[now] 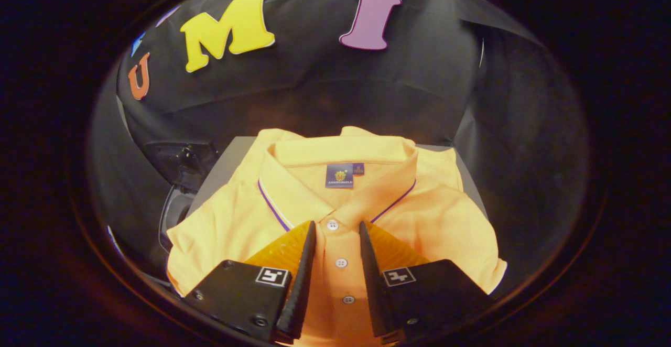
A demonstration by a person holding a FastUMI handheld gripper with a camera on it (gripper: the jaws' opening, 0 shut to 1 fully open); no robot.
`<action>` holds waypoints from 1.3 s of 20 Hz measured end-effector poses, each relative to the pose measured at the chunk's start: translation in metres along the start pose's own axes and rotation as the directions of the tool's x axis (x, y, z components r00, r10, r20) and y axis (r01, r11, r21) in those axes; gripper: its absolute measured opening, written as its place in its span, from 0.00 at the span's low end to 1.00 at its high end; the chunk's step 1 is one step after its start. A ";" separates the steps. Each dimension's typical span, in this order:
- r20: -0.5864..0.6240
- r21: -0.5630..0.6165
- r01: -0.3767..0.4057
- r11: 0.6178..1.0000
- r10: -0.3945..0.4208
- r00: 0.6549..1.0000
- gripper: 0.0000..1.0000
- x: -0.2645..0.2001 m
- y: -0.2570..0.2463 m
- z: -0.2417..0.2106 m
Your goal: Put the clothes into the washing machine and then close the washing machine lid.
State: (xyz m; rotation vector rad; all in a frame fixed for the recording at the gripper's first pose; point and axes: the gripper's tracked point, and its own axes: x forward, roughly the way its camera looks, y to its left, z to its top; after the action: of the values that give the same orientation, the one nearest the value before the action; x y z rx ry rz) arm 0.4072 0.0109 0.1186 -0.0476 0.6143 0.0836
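A folded yellow polo shirt [335,205] lies flat on a grey desk [223,166], its collar turned away from the tool [337,227] and edged with a thin purple stripe. The tool's two fingers are spread apart over the shirt's front, one on each side of the row of white buttons [341,262], with the placket between them; whether they touch the cloth cannot be told. A dark object [181,166] sits beside the desk on the left.

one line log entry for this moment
gripper: open, fingers either side of button placket | polo shirt: folded, flat on grey surface, not gripped | stage: pre-grasp
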 end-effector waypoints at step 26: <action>0.339 0.098 -0.255 0.962 0.208 0.917 0.07 -0.152 0.104 0.051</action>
State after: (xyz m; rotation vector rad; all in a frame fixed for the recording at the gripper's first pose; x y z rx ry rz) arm 0.3037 0.1080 0.2462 0.1747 0.2896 0.2736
